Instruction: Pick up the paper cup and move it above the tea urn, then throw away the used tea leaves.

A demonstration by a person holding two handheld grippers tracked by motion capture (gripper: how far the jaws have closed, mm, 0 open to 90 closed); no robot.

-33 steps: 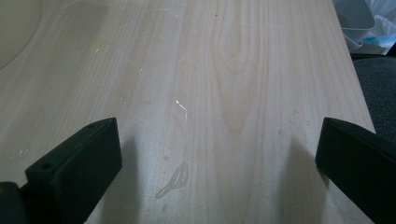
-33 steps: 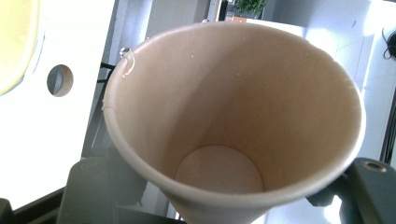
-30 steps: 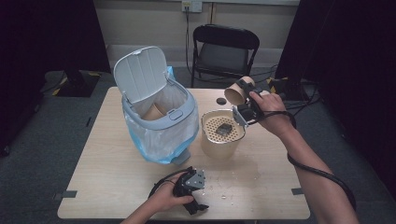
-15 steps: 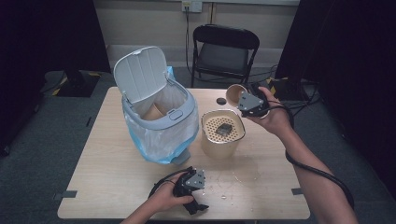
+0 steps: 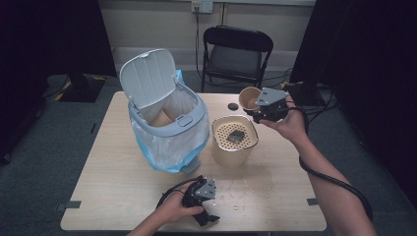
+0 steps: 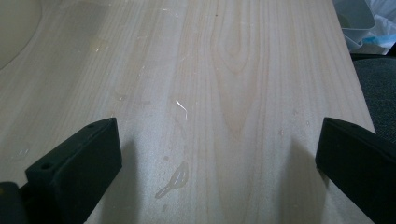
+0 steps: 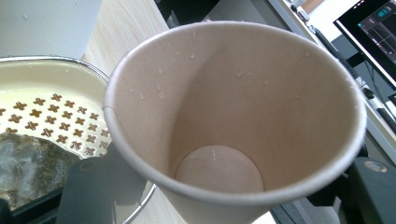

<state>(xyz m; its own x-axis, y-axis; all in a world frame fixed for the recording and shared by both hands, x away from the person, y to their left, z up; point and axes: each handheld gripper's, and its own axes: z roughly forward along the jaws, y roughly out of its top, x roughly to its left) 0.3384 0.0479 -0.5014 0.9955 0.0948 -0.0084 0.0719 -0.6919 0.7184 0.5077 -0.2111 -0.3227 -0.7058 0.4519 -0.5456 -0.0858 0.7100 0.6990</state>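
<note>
My right gripper [image 5: 256,109] is shut on a brown paper cup [image 5: 249,98], held in the air just behind and to the right of a beige strainer pot [image 5: 231,158]. In the right gripper view the cup [image 7: 233,107] is empty, with drops on its inner wall, and my right gripper [image 7: 233,205] clamps it from below. A dark wet clump [image 5: 236,136] lies on the pot's perforated insert [image 7: 51,116]. My left gripper [image 5: 199,196] rests on the table near the front edge. Its jaws stand open over bare wood, as the left gripper [image 6: 219,158] view shows.
A white bin [image 5: 169,132] with a blue liner and a raised lid [image 5: 147,78] stands left of the pot, a cup [image 5: 162,118] inside it. A small black lid [image 5: 232,106] lies behind the pot. Water drops [image 5: 236,192] dot the table. A chair [image 5: 236,54] stands beyond.
The right hand has shifted a little back and to the right with the cup, and the cup's mouth has turned from sideways to face upward. The left hand has stayed put.
</note>
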